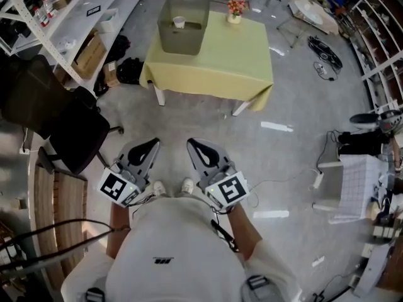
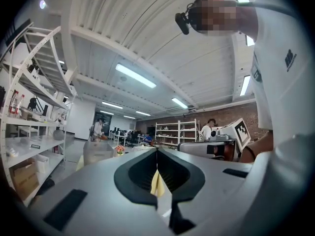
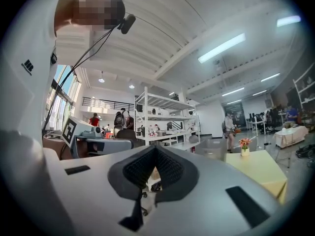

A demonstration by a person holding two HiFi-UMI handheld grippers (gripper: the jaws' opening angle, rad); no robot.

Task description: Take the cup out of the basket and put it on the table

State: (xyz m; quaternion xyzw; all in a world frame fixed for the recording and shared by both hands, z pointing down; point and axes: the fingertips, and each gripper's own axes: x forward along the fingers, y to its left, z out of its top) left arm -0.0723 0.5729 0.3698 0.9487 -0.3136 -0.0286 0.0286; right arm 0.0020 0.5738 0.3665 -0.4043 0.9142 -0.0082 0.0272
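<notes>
A small white cup stands inside a translucent grey basket on the far left part of a table with a yellow-green cloth. Both grippers are held low near the person's body, far short of the table. My left gripper is shut with nothing in it, its jaws meeting at the tips. My right gripper is also shut and empty. The basket shows far off in the left gripper view, and beside the table in the right gripper view.
A small pot of flowers stands on the table to the right of the basket. A black office chair and white shelving are at the left. A white stool and cables lie at the right.
</notes>
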